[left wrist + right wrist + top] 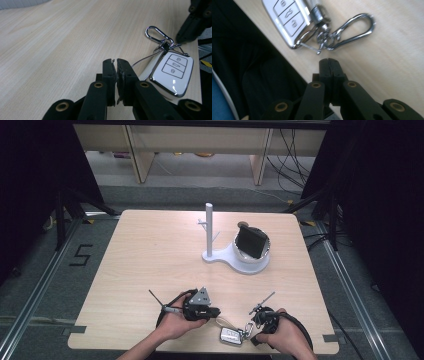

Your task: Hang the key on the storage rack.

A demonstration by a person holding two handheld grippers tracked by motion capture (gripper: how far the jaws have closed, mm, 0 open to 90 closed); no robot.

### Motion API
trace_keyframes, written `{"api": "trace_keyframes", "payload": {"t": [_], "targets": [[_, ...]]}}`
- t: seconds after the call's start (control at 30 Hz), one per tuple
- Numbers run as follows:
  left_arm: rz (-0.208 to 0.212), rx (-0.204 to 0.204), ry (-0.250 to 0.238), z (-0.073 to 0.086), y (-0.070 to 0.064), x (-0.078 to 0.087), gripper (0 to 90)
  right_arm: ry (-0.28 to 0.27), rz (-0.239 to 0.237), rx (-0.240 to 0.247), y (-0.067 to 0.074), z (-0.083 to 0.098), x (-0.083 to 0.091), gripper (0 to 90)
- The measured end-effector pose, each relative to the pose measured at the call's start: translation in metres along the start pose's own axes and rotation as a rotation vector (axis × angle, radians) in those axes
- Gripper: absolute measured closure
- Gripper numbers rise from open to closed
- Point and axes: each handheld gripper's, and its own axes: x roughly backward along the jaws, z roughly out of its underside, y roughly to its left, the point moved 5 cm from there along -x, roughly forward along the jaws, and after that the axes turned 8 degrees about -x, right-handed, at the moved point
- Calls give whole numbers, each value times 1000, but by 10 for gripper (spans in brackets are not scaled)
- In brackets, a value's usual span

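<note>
The car key lies on the table at two o'clock of the left hand-held gripper, at eleven o'clock of the right hand-held gripper; both have their jaws pressed together, holding nothing.

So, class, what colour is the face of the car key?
White, edged in silver: car key, clearest in the left gripper view.

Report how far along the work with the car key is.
Done: both grippers are beside the car key at the table's near edge. In hand: nothing; left gripper and right gripper are shut, empty. Left: grasping the key or its carabiner.

White stand holding black tablet
</note>
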Motion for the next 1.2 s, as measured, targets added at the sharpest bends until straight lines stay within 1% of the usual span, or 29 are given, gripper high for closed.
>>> {"api": "trace_keyframes", "payload": {"t": [0.03, 0.07, 0.1, 0.13, 0.17, 0.2, 0.23, 0.27, 0.3, 0.33, 0.4, 0.47, 0.53, 0.57, 0.6, 0.63, 0.77, 0.8, 0.83, 0.87, 0.9, 0.93, 0.97, 1.0, 1.03, 1.07, 1.13, 1.17, 1.2], "targets": [[4, 14, -10, 0, 0, -2, 841, 9, -6, -2, 2, 1, 0, 900], [2, 3, 4, 2, 2, -2, 841, 13, -18, 6, 5, 2, 0, 900], [4, 20, -11, 1, 0, -4, 841, 21, -8, -20, 8, 3, -1, 900], [4, 7, 8, 3, 2, -3, 841, 19, -17, -15, 10, 2, -2, 900], [11, 28, -1, 3, 0, -5, 841, 26, -24, -13, 12, 2, -2, 900], [13, 20, 5, 3, 1, -6, 841, 12, -29, -9, 13, 1, -4, 900], [18, 19, 9, 4, 1, -7, 842, 23, -32, -7, 14, 1, -4, 900], [22, 25, 8, 5, 0, -7, 842, 27, -28, -30, 16, 0, -5, 900], [28, 23, 15, 6, 0, -8, 841, 21, -21, -8, 14, -2, -6, 900], [38, 34, 13, 6, 0, -8, 841, 9, -36, -5, 15, -3, -6, 900], [56, 44, 16, 7, 0, -9, 837, 14, -36, 3, 15, -4, -6, 900], [67, 45, 24, 8, -1, -9, 835, -5, -36, -13, 14, -7, -6, 900], [73, 42, 31, 8, -2, -8, 833, -16, -31, -16, 13, -10, -6, 900], [80, 36, 35, 8, -3, -8, 833, -14, -30, -8, 11, -12, -5, 900], [84, 42, 32, 8, -4, -8, 833, -11, -18, -39, 11, -13, -5, 900], [87, 44, 32, 8, -5, -8, 832, -27, -25, -6, 8, -16, -6, 900], [93, 34, 44, 9, -7, -7, 829, -44, -14, -30, 2, -28, -3, 900], [102, 46, 36, 9, -9, -7, 829, -49, -7, -27, 0, -30, -3, 900], [104, 39, 38, 9, -9, -6, 828, -53, -1, -30, -2, -33, -3, 900], [109, 39, 38, 8, -10, -6, 827, -62, 19, -35, -4, -37, -4, 900], [116, 40, 32, 8, -12, -6, 827, -69, 21, -40, -4, -40, -3, 900], [113, 41, 32, 7, -13, -6, 827, -76, 15, -31, -6, -44, -3, 900], [128, 31, 31, 7, -14, -6, 825, -88, 20, -39, -7, -48, -3, 900], [124, 32, 31, 7, -15, -6, 824, -88, 21, -56, -7, -52, -3, 900], [132, 31, 29, 6, -16, -6, 822, -94, 28, -56, -9, -56, -3, 900], [130, 33, 32, 6, -17, -6, 820, -99, 35, -67, -11, -59, -3, 900], [137, 39, 20, 5, -21, -8, 815, -114, 38, -73, -13, -64, -3, 900], [137, 37, 26, 6, -22, -8, 813, -120, 36, -81, -14, -67, -2, 900], [150, 42, 19, 5, -24, -9, 811, -144, 39, -61, -16, -70, -2, 900]]}}
